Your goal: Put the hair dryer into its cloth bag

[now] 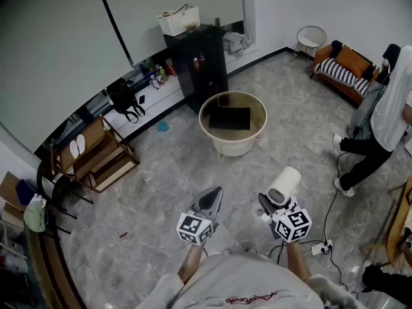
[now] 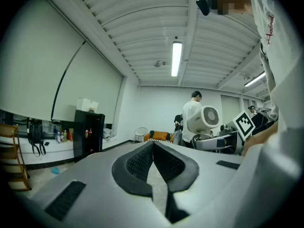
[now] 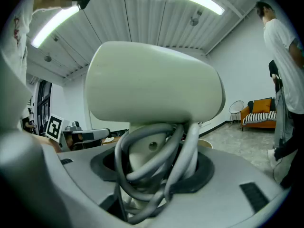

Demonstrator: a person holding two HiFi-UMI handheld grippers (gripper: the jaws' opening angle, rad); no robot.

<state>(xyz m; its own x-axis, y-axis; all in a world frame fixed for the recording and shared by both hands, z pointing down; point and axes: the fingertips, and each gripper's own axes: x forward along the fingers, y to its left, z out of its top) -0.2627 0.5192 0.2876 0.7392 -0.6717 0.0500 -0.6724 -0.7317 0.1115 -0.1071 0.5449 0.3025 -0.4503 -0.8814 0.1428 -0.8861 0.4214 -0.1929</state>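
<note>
My right gripper (image 1: 273, 203) is shut on the handle of a white hair dryer (image 1: 284, 185), which stands upright above the floor. In the right gripper view the dryer's barrel (image 3: 152, 84) fills the frame, and its grey cord (image 3: 159, 163) is wound around the handle between the jaws. My left gripper (image 1: 210, 200) is beside it on the left, shut and holding nothing; its pads (image 2: 164, 163) are pressed together. A dark cloth bag (image 1: 230, 118) lies flat on the round table (image 1: 232, 148) ahead of both grippers. From the left gripper view the hair dryer (image 2: 204, 119) shows at the right.
A black cabinet (image 1: 201, 62) with a white basket (image 1: 177, 20) stands behind the table. A wooden rack (image 1: 96, 154) is at the left. A person (image 1: 385, 111) stands at the right near an orange sofa (image 1: 344, 68). A power strip and cables (image 1: 319, 246) lie on the floor.
</note>
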